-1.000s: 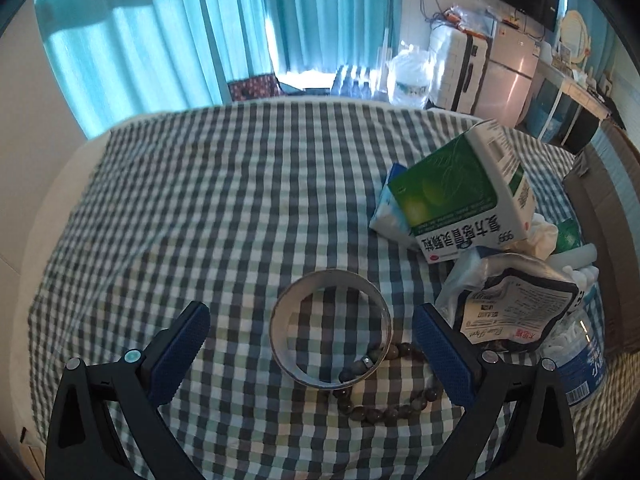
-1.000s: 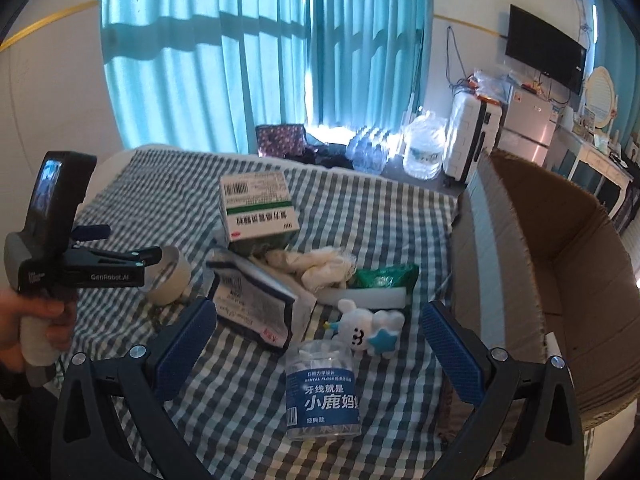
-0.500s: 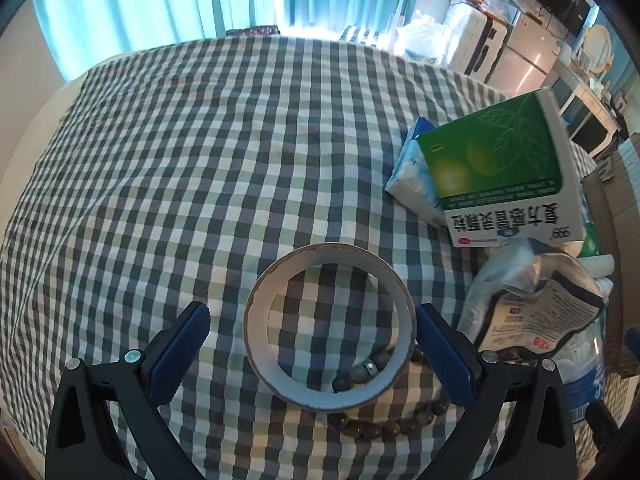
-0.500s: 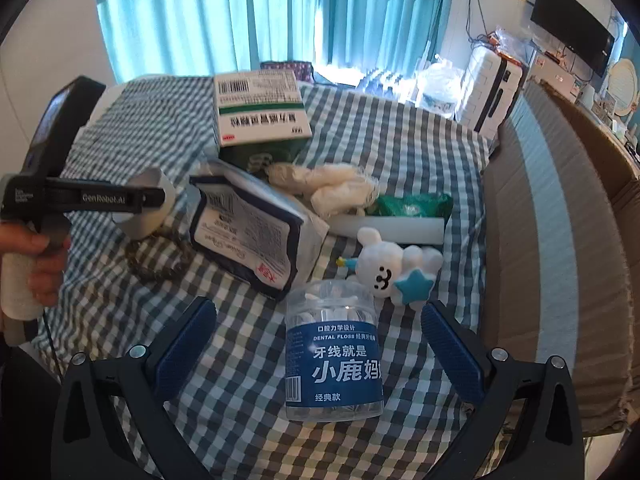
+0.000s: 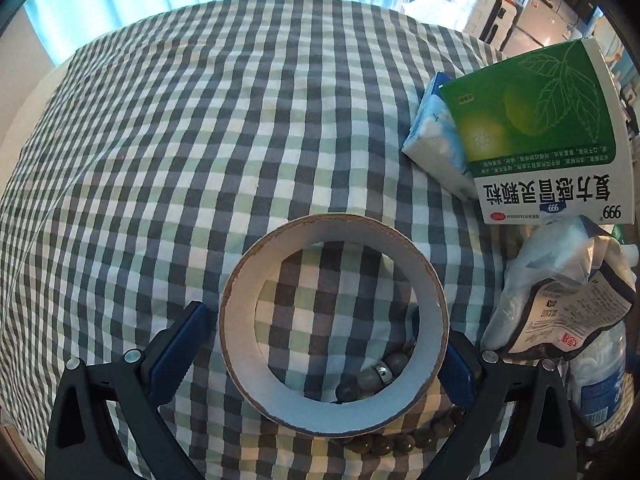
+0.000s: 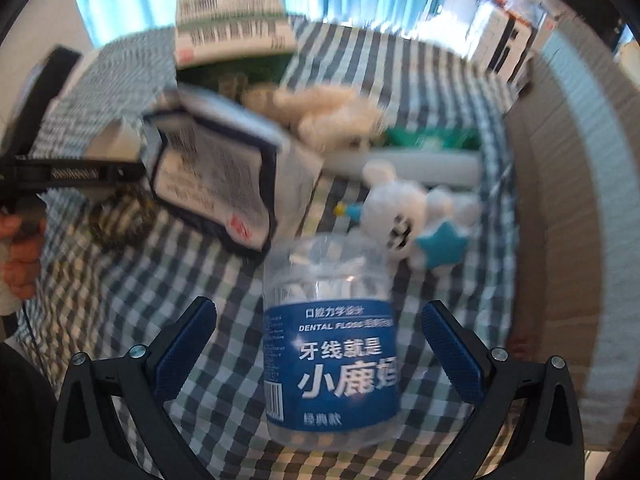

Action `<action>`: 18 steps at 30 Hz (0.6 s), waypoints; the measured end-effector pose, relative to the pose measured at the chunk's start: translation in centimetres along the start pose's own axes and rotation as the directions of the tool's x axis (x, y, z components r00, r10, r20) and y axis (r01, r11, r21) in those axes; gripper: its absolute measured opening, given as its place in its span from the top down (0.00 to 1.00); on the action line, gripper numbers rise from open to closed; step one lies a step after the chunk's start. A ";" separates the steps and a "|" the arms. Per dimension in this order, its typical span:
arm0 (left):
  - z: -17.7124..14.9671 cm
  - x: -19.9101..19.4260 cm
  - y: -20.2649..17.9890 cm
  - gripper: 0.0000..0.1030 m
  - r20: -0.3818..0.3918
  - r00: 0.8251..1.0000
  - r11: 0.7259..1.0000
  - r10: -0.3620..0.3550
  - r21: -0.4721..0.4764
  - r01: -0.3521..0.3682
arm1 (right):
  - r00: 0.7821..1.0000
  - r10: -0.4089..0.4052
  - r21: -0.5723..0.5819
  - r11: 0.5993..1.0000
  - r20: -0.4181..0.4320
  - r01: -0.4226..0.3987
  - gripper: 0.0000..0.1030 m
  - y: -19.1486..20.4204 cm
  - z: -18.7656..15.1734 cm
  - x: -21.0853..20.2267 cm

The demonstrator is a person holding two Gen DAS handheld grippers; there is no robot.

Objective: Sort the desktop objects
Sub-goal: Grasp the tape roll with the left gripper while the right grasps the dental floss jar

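The tape ring (image 5: 334, 324) sits right between the fingers of your left gripper (image 5: 320, 354), lying flat on the checked cloth (image 5: 200, 120). The jaws are spread wide, one blue pad on each side of the ring, and I cannot tell if they touch it yet. The ring looks like thin card, so it is probably light and a bit bendy. Squeeze it gently across its outside wall, or it may go oval and pop out. A bead bracelet (image 5: 384, 440) lies under the near edge of the ring, close to your pads (watch that you don't catch it too).

The floss jar (image 6: 332, 344) stands straight ahead of your right gripper (image 6: 320, 354), in the gap between its two fingers. These jaws are spread wide too and hold nothing. The jar looks like clear, smooth plastic with a shiny blue label, so it is likely stiff, light and slippery. Take it around the middle, on the label, with one pad on each side.

Just past the jar lie a white bunny toy (image 6: 404, 212) and a crinkly pouch (image 6: 216, 184). Off to the right of your right gripper is the cardboard box (image 6: 572, 200), which is likely where things go. The picture from this side is blurry.
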State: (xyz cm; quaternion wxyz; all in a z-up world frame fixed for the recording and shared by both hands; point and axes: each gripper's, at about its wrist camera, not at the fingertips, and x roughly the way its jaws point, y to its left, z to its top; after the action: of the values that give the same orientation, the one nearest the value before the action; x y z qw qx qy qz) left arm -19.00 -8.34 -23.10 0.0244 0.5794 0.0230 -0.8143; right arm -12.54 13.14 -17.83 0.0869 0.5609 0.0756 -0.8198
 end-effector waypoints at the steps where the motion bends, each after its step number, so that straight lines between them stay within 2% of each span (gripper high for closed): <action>1: -0.1 -0.1 0.0 0.00 0.004 1.000 1.000 -0.002 -0.003 0.002 | 1.000 0.002 0.006 1.000 -0.018 -0.002 0.01 -0.1 -0.1 0.5; 4: -0.3 0.0 0.1 0.00 0.003 1.000 1.000 -0.007 -0.011 0.008 | 0.999 0.003 0.018 1.000 -0.036 -0.003 0.01 -0.2 -0.3 1.2; 10: -0.8 -0.5 0.5 0.00 0.010 1.000 1.000 -0.010 -0.011 0.010 | 1.000 0.017 0.020 1.000 0.006 -0.018 0.03 0.0 -0.2 -0.2; 11: -0.7 -1.0 0.6 0.01 0.011 1.000 1.000 -0.010 -0.009 0.010 | 1.000 0.018 0.019 1.000 0.004 -0.018 0.05 0.0 -0.2 -0.3; 12: -0.7 -1.0 0.5 0.02 0.013 1.000 1.000 -0.007 -0.002 0.007 | 1.000 0.020 0.019 1.000 -0.006 -0.019 0.16 0.0 -0.3 -0.3; 13: -0.8 -1.0 0.3 0.03 0.015 1.000 1.000 0.000 0.010 0.000 | 1.000 0.023 0.022 1.000 -0.021 -0.023 0.32 0.0 -0.4 -0.1; 14: -0.9 -0.9 0.0 0.05 0.018 1.000 1.000 0.002 0.018 -0.002 | 0.999 0.022 0.023 1.000 -0.037 -0.021 0.39 0.0 -0.5 0.2; 16: -1.1 -1.2 -0.1 0.16 0.028 0.999 1.000 -0.016 0.019 0.016 | 0.999 0.026 0.016 1.000 -0.037 -0.025 0.40 0.0 -0.6 0.3; 18: -1.2 -1.6 -0.1 0.18 0.044 0.999 1.000 -0.029 0.013 0.028 | 0.999 0.029 0.020 0.999 -0.036 -0.028 0.40 0.0 -0.6 0.0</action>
State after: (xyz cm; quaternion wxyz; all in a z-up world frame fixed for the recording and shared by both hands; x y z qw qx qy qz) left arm -17.34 -8.17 -21.98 0.0096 0.5610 0.0257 -0.8274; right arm -12.02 13.25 -18.08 0.0919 0.5775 0.0611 -0.8089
